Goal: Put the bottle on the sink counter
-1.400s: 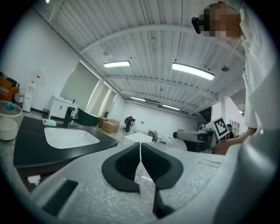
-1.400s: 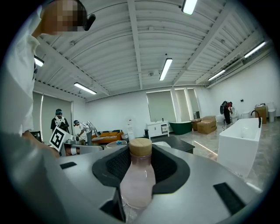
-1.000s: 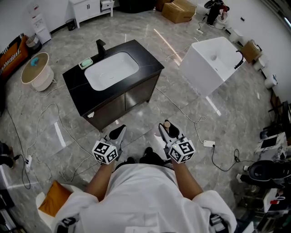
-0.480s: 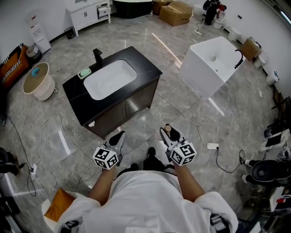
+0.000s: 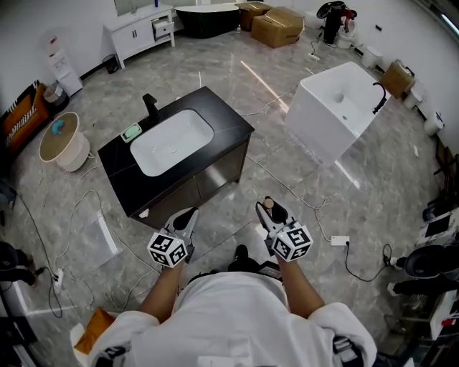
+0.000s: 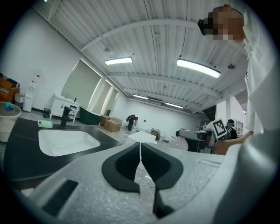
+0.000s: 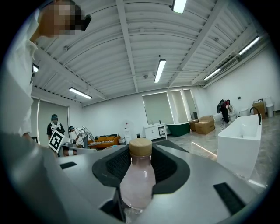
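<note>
A pale pink bottle (image 7: pixel 138 181) with a tan cap stands upright between the jaws of my right gripper (image 7: pixel 139 175), which is shut on it. In the head view the bottle's cap (image 5: pixel 268 204) shows at the tip of the right gripper (image 5: pixel 271 213), held low over the grey floor. My left gripper (image 5: pixel 186 218) is shut with nothing in it; its dark pads (image 6: pixel 151 164) meet in the left gripper view. The black sink counter (image 5: pixel 226 125) with its white basin (image 5: pixel 171 141) stands ahead and to the left, apart from both grippers.
A black faucet (image 5: pixel 150 107) and a green soap dish (image 5: pixel 131 132) sit at the basin's far side. A white freestanding tub (image 5: pixel 336 107) stands to the right. Cables (image 5: pixel 287 188) trail over the floor. A round stool (image 5: pixel 63 140) is at the left, cardboard boxes (image 5: pixel 278 16) at the back.
The view has shifted, and the sink counter now sits a little lower and nearer in it. Both grippers keep their pose, the bottle still held in the right one.
</note>
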`<action>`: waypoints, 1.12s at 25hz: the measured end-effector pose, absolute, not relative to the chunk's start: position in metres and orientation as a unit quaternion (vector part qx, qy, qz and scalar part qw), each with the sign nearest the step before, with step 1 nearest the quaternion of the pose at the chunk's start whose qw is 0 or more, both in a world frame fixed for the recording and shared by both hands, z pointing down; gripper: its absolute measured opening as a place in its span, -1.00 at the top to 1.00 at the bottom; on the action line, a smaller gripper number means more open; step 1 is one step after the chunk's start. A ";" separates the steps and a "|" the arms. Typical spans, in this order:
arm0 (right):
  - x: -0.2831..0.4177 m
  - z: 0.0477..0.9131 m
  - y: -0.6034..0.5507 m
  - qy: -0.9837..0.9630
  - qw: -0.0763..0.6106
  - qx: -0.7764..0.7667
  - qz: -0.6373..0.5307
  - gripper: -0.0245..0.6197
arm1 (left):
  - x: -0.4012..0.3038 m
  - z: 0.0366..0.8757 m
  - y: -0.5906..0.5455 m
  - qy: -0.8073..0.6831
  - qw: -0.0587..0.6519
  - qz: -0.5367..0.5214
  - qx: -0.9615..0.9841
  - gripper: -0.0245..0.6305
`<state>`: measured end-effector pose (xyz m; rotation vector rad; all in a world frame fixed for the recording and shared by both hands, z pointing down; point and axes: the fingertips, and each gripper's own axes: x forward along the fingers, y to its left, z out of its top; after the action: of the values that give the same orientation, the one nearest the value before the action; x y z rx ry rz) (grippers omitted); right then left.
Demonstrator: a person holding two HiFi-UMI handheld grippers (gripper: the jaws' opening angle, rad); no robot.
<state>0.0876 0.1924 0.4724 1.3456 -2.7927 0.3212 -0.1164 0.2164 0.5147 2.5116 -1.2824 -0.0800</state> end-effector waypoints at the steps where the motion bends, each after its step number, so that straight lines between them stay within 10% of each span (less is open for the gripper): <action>1: 0.091 0.472 0.183 -0.896 0.012 0.432 0.100 0.48 | -0.114 0.513 0.208 -0.449 0.158 -0.028 0.879 0.85; 28: 0.207 0.467 -0.002 -0.913 -0.006 0.392 0.113 0.48 | -0.020 0.491 0.046 -0.491 0.154 0.004 0.858 0.85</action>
<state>0.2071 -0.0017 0.4668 1.2369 -2.8784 0.3571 -0.0199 0.0464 0.4908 2.4589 -1.4072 0.0122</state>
